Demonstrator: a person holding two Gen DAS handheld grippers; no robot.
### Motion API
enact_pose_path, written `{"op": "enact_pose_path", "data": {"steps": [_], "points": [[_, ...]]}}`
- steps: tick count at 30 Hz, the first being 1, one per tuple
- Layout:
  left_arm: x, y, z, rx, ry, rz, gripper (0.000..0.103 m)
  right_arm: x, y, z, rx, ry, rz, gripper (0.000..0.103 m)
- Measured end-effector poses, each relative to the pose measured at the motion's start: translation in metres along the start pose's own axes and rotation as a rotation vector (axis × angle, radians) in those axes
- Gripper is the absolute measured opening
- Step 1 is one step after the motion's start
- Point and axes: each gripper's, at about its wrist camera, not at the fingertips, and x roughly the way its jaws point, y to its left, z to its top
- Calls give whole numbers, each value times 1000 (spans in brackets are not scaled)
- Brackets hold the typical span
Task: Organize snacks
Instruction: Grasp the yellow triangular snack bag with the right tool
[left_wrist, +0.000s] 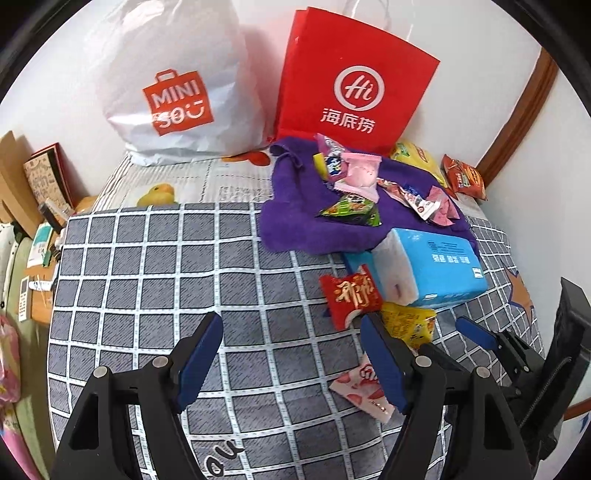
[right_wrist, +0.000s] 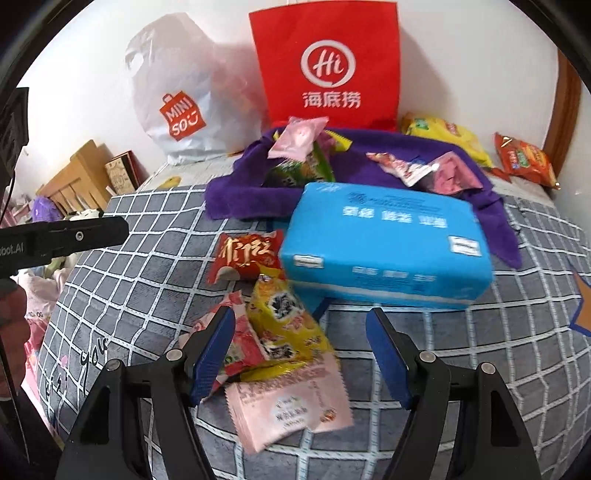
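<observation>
Task status: early stage, as a judgement from the layout. Snacks lie in two loose groups on the bed (left_wrist: 147, 258). The far group rests on the purple towel (left_wrist: 295, 229): a pink packet (left_wrist: 360, 173), a green triangular packet (left_wrist: 351, 210) and several small wrappers. The near group lies on the checked cover just beside the blue tissue pack (right_wrist: 388, 243): a red packet (right_wrist: 247, 254), a yellow packet (right_wrist: 288, 325) and a pale pink packet (right_wrist: 291, 410), the yellow one overlapping the pink ones. A yellow bag (right_wrist: 443, 136) and an orange bag (right_wrist: 524, 158) lie at the far right, apart from both groups. No container with sorted snacks is visible; the white shopping bag (left_wrist: 173, 88) and red shopping bag (left_wrist: 354, 77) stand against the far wall. Nearly all gathering remains.

Left tool (left_wrist: 291, 358): jaws spread wide, empty, above bare cover; its right finger sits just beside the near group.

Right tool (right_wrist: 301, 354): jaws spread wide, straddling the yellow and pale pink packets. The left finger overlaps a wrapper edge; firm contact cannot be confirmed. Nothing is gripped.
</observation>
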Motion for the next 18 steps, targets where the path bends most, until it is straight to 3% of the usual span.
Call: {"op": "enact_pose_path", "data": {"steps": [5, 11, 13, 18], "points": [[0, 9, -4, -22, 5, 13, 75, 22, 4, 5, -4, 27, -21, 46], [5, 14, -7, -35, 18, 17, 75, 44, 10, 5, -30, 86, 3, 47], [7, 13, -9, -32, 20, 19, 75, 43, 11, 4, -33, 79, 4, 37], [14, 6, -13, -19, 32, 18, 75, 13, 1, 10, 12, 28, 77, 36]]}}
